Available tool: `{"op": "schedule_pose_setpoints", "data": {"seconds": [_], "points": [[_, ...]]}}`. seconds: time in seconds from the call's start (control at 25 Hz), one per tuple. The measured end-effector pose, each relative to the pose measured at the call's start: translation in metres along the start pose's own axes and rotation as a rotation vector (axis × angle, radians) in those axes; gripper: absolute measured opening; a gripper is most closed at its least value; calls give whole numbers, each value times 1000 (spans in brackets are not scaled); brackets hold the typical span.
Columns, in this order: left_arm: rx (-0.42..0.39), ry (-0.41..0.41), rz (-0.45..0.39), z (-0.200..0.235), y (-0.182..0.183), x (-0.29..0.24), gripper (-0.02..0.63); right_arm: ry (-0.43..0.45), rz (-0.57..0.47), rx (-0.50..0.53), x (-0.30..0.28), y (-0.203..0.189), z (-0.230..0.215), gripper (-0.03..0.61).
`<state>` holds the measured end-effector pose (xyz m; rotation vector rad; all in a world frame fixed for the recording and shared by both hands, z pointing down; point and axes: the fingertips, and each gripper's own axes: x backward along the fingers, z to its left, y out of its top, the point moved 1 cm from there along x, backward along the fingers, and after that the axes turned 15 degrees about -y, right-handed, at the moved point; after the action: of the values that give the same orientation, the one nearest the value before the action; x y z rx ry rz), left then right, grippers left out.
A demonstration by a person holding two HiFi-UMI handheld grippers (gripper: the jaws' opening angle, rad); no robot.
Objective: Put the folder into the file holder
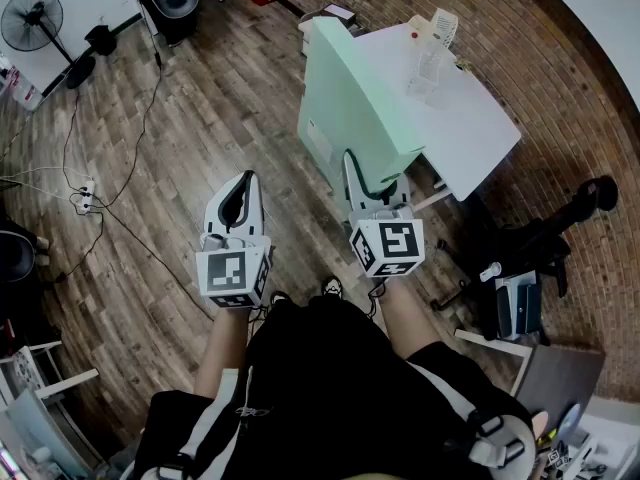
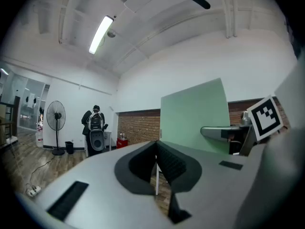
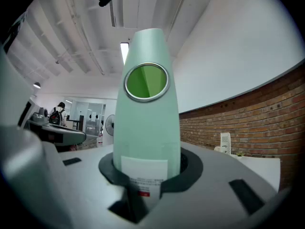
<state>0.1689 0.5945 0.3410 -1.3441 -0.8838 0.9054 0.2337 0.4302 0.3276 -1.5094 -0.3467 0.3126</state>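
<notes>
- The pale green lever-arch folder (image 3: 147, 123) is pinched low on its spine by the right gripper (image 3: 145, 175), whose jaws are pressed on both covers. It is held off the wooden plank floor (image 1: 200, 118).
- The left gripper (image 2: 156, 166) is held alongside with its jaws pressed together on nothing.
- Beyond the folder stands the white table (image 1: 470, 118), bearing the see-through file holder (image 1: 428, 68); a brick wall (image 1: 560, 88) runs behind.
- The folder is upright: the long axis is vertical and the labelled spine is turned toward the person.
</notes>
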Motion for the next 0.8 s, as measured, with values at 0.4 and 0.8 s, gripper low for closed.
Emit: {"op": "schedule_pose_setpoints", "data": {"seconds": [0.4,0.8], "points": [[71,-31,66,36,-45,29,23,-42,72,-62,10,-36,19,132],[99,-108,108,42,-70,-31,23,-63,123,-38,-32,-61,-14,133]]}}
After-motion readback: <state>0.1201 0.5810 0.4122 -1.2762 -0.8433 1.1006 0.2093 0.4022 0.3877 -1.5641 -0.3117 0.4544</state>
